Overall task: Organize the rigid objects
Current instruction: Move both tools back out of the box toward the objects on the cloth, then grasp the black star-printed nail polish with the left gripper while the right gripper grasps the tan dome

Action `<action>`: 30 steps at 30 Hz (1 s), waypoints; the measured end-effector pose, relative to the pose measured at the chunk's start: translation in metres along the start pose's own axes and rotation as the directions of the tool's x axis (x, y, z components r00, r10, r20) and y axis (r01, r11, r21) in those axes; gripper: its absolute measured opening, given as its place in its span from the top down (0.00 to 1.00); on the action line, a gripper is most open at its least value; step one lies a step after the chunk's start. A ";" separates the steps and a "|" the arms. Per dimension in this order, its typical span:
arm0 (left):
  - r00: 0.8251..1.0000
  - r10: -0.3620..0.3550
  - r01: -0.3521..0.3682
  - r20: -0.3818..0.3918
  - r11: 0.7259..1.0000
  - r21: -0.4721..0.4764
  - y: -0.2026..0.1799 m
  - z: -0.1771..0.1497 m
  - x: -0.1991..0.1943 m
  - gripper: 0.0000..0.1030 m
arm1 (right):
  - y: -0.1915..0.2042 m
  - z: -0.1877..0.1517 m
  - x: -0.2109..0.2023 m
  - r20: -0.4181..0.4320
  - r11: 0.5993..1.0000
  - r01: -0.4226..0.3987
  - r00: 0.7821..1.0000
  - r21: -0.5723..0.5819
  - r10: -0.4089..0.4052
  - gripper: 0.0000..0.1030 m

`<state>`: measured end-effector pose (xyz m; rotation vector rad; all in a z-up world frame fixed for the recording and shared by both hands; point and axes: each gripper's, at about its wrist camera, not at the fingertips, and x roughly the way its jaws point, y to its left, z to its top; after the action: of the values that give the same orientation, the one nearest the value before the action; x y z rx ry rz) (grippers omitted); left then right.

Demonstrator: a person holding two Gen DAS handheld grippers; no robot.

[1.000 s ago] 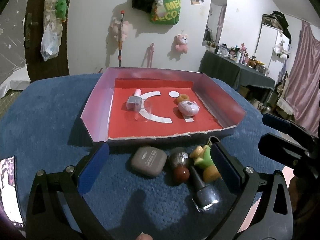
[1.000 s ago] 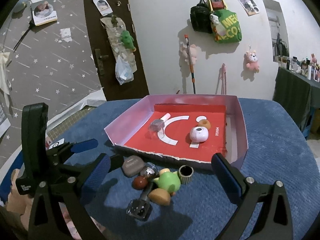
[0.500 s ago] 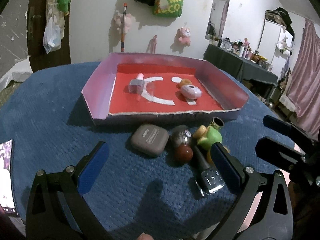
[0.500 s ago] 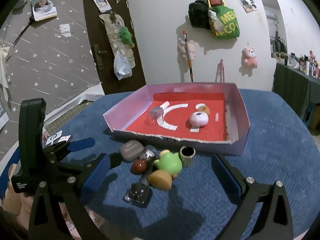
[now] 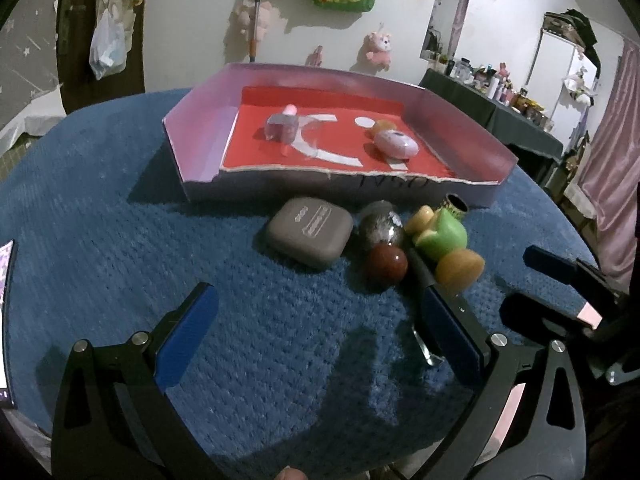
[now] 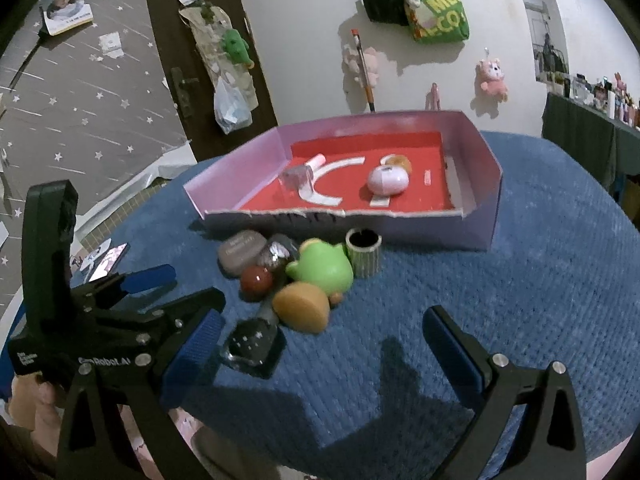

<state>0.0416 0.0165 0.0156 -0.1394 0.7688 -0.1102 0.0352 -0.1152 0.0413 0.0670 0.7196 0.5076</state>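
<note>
A cluster lies on the blue cloth in front of the tray: a grey case [image 5: 310,232], a silver ball [image 5: 380,226], a red-brown ball [image 5: 387,266], a green toy [image 5: 442,236], a tan piece [image 5: 460,268] and a striped ring [image 5: 456,204]. A dark nail polish bottle [image 6: 252,346] lies nearest me. My left gripper [image 5: 318,328] is open, low over the cloth just short of the cluster. My right gripper [image 6: 324,348] is open too, to the right of the bottle. The red-floored tray [image 5: 200,148] holds a clear bottle [image 5: 282,128], a pink oval case [image 5: 394,144] and an orange ring [image 5: 384,126].
A phone [image 5: 4,320] lies at the cloth's left edge. The round table drops off close on the right and near sides. Behind the tray are a wall with hung toys and a bag, a dark door on the left and a cluttered dark table [image 5: 500,112] at the back right.
Both grippers have dropped lower and drawn back, so the tray and cluster sit flatter and higher in view. Nothing on the cloth has moved, and both stay open.
</note>
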 end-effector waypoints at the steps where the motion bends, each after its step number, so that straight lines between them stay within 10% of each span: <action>1: 1.000 -0.002 0.002 -0.006 1.000 -0.002 0.000 -0.001 0.001 0.00 | -0.001 -0.002 0.001 -0.005 1.000 0.003 1.000 0.002 -0.003 0.00; 16: 0.995 -0.087 0.091 -0.051 0.994 0.068 -0.047 -0.014 0.006 0.00 | -0.048 -0.003 0.001 -0.011 0.989 0.093 0.996 0.116 -0.092 0.00; 30: 0.999 0.037 -0.035 -0.026 0.995 0.094 -0.018 -0.016 0.007 0.00 | -0.031 0.001 0.015 -0.029 0.995 0.036 0.999 0.093 -0.034 0.00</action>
<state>0.0345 -0.0036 0.0021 -0.0349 0.7925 -0.1140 0.0590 -0.1350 0.0259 0.1350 0.7695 0.4420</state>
